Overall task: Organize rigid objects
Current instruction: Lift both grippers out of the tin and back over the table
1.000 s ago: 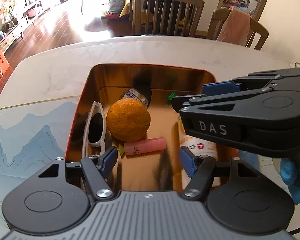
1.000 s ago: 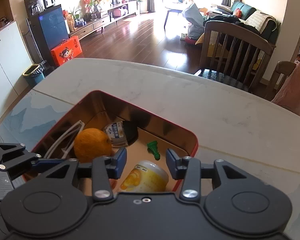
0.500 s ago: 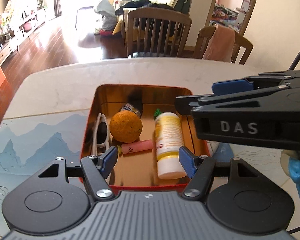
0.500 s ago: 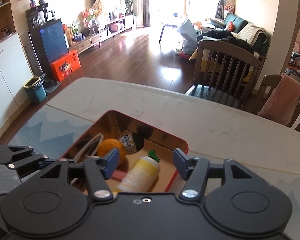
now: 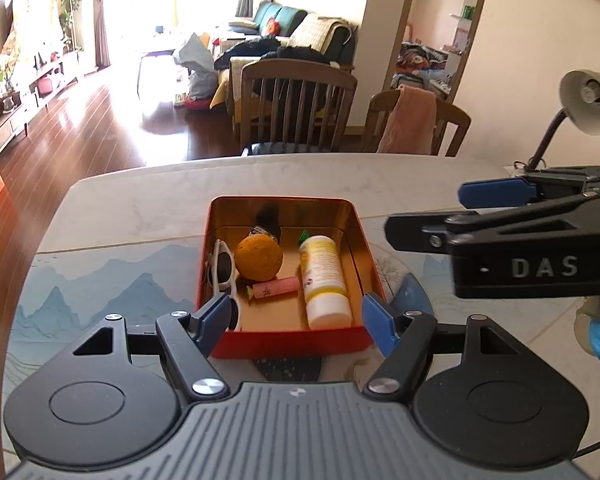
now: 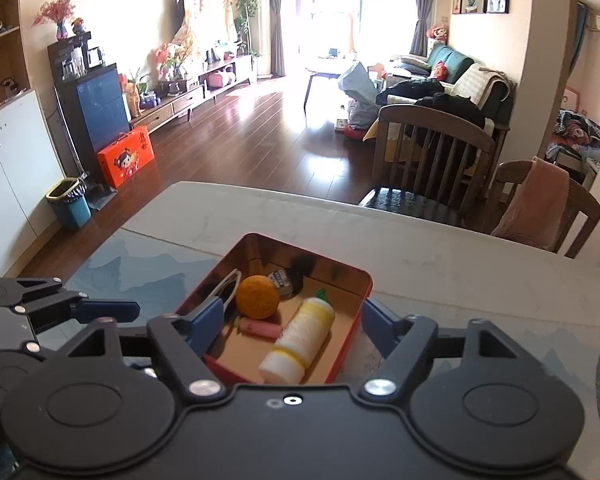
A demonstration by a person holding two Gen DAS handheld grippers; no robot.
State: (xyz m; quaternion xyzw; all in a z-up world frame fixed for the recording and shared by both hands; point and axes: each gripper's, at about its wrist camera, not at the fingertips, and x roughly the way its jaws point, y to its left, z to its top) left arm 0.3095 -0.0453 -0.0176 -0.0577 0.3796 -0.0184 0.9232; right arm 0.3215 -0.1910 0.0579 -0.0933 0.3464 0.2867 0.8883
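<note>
A red tin box (image 5: 288, 338) with a gold inside stands on the table; it also shows in the right wrist view (image 6: 342, 354). In it lie an orange (image 5: 259, 258), a white and yellow bottle (image 5: 323, 280) with a green cap, a pink tube (image 5: 276, 287), white sunglasses (image 5: 223, 272) and a small dark jar (image 5: 266, 229). My left gripper (image 5: 298, 318) is open and empty, raised above the box's near side. My right gripper (image 6: 287, 322) is open and empty, raised above the box; from the left wrist view it shows side-on (image 5: 500, 232) at the right.
The box sits at the edge of a blue landscape mat (image 5: 100, 288) on a marble table (image 5: 160, 192). Two wooden chairs (image 5: 296, 108) stand behind the far edge, one with a pink towel (image 5: 410, 124). A desk lamp (image 5: 580, 108) stands at the right.
Both grippers have pulled up and back from the box. The right gripper let go of the bottle, which now lies in the box, and its jaws opened wider.
</note>
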